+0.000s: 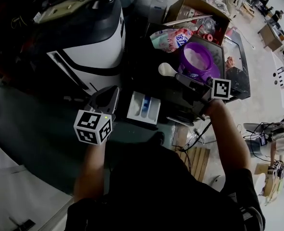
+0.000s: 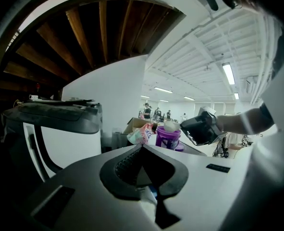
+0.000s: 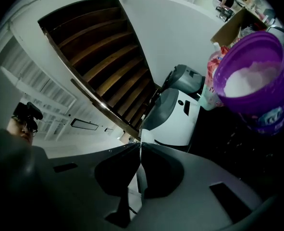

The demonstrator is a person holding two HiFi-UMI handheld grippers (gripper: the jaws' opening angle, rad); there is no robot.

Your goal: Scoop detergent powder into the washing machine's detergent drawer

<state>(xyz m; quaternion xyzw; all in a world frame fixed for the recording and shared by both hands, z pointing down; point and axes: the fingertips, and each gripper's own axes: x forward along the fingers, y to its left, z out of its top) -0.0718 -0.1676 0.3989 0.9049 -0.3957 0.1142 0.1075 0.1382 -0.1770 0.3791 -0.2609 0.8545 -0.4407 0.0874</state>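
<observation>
Right tongs [image 3: 140,146] pinch scoop [image 1: 166,70] handle, seen only edge-on

Cut off at right gripper view's right edge: purple tub [image 3: 257,81]. Unreadable through blur: tub label print [image 3: 271,115]. Hidden inside right gripper [image 1: 182,78] jaws: handle of scoop [image 1: 167,70]. Mostly hidden beneath left gripper [image 2: 142,148]: detergent drawer [image 2: 150,195].

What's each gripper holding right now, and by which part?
The right gripper holds the white scoop by its handle, pinched between its shut jaws. The left gripper holds nothing; its jaws are together.
</observation>
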